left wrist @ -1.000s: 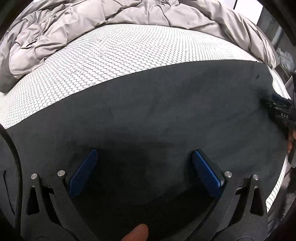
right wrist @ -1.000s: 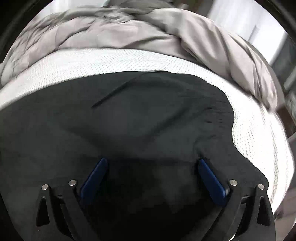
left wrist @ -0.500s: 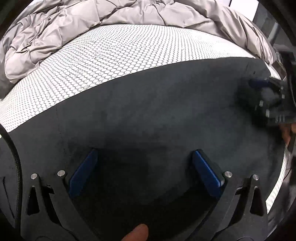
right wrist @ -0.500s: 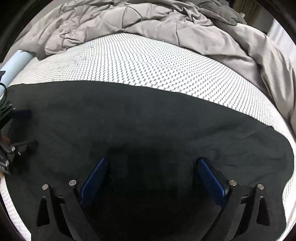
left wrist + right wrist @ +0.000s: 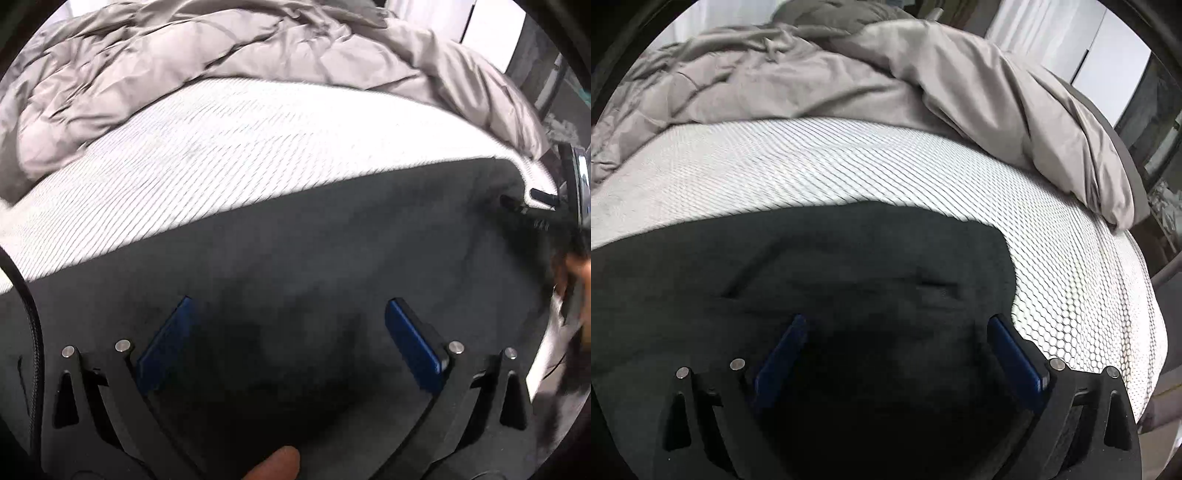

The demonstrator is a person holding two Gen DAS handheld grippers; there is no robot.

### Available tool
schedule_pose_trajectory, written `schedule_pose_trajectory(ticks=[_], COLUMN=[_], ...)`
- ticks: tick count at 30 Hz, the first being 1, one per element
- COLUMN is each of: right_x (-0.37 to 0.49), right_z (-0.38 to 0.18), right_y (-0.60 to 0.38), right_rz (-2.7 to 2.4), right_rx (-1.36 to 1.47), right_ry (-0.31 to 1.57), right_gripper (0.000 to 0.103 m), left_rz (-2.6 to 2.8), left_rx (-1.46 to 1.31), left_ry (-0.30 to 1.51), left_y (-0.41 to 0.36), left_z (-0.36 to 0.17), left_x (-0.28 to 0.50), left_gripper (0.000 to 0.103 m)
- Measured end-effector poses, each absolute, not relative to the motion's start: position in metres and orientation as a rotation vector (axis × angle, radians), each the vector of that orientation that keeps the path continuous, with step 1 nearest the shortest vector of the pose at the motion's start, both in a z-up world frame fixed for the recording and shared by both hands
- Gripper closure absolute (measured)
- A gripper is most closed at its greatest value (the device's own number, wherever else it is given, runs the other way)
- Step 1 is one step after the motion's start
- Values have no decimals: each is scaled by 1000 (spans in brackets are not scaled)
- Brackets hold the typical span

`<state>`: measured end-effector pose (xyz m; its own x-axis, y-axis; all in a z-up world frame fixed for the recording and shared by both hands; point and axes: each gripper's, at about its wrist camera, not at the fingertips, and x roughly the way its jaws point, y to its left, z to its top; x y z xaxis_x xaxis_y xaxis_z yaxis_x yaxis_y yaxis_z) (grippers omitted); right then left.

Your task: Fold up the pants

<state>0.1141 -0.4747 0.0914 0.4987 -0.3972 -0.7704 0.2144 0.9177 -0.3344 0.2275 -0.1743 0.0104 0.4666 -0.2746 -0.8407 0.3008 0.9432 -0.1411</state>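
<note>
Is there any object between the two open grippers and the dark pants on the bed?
Nothing visible: the left gripper and right gripper hang open over the dark fabric pants.

Black pants [image 5: 332,236] lie on a white honeycomb-patterned mattress [image 5: 849,162], beside a grey quilted duvet [image 5: 798,81]; blue gripper pads [image 5: 410,339].

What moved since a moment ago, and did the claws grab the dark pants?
The right gripper swung toward the right end of the pants; half a second ago it saw the other gripper at its left, now it doesn't. In the left view it slid from over the cloth to the far right edge. Nothing was grabbed. Unchanged: the left gripper open, pants flat on the mattress, gray comforter bunched behind.
</note>
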Motion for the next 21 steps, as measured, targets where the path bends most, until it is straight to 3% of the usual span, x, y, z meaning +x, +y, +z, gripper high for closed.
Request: schedule_pose_trajectory(ticks=[4, 12, 16, 21], right_x=[134, 179, 180, 169], right_z=[96, 49, 51, 56], right_y=[-424, -376, -431, -516], right_rz=[-221, -3, -277, -466], right_rx=[-311, -267, -307, -97], right_ry=[939, 1079, 1062, 1027], right_gripper=[3, 3, 2, 2], left_rz=[-368, -321, -327, -335], left_rx=[75, 44, 65, 65], left_ry=[1066, 1059, 1053, 1057], left_y=[-200, -193, -196, -193], left_z=[-10, -32, -32, -32], left_x=[254, 257, 253, 252], left_gripper=[1, 0, 0, 0])
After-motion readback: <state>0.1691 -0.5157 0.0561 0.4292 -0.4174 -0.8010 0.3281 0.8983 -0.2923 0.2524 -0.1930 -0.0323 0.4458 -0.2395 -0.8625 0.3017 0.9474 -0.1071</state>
